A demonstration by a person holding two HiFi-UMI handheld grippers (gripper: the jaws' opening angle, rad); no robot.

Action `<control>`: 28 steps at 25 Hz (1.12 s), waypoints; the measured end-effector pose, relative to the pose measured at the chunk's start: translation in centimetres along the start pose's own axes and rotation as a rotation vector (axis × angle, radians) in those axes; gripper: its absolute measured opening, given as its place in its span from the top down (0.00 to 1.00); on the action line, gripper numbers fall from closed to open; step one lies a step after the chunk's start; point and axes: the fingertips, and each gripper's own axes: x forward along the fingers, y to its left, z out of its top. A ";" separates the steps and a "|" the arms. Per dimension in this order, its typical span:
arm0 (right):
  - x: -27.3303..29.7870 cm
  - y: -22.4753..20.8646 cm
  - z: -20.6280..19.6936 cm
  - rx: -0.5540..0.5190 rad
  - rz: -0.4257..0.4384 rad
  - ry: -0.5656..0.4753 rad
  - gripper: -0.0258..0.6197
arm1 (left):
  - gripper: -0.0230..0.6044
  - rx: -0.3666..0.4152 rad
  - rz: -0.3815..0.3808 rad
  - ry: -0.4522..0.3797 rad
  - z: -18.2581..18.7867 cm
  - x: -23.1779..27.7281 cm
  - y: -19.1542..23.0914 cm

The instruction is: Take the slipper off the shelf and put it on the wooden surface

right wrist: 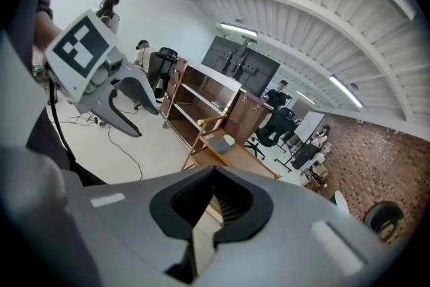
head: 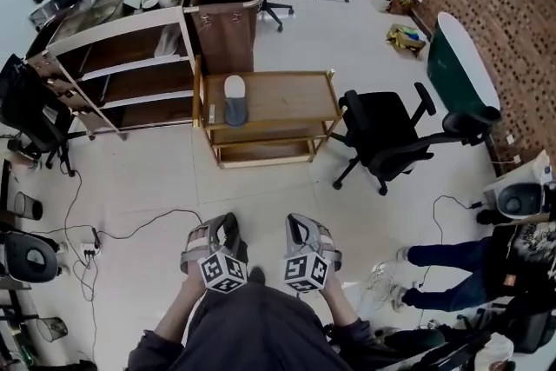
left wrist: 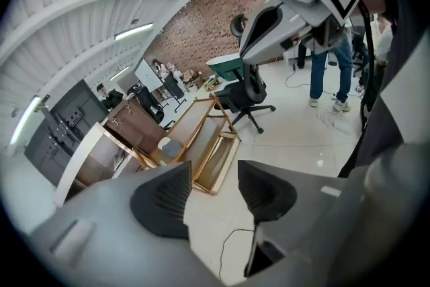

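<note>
Head view shows me the grey slipper [head: 234, 98] lying on the wooden desk [head: 291, 96], toward its left end; the shelf [head: 122, 65] stands left of that desk, a black office chair [head: 387, 135] right of it. My left tool [head: 228, 226] gapes empty; my right tool [head: 295, 226] is closed on nothing

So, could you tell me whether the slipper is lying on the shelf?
No, the slipper lies on top of the wooden cart, beside the shelf.
</note>
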 end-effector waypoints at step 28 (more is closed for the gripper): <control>-7.3 8.0 4.9 -0.021 0.007 -0.119 0.96 | 0.94 -0.165 0.116 -0.260 0.2 -12.2 -3.6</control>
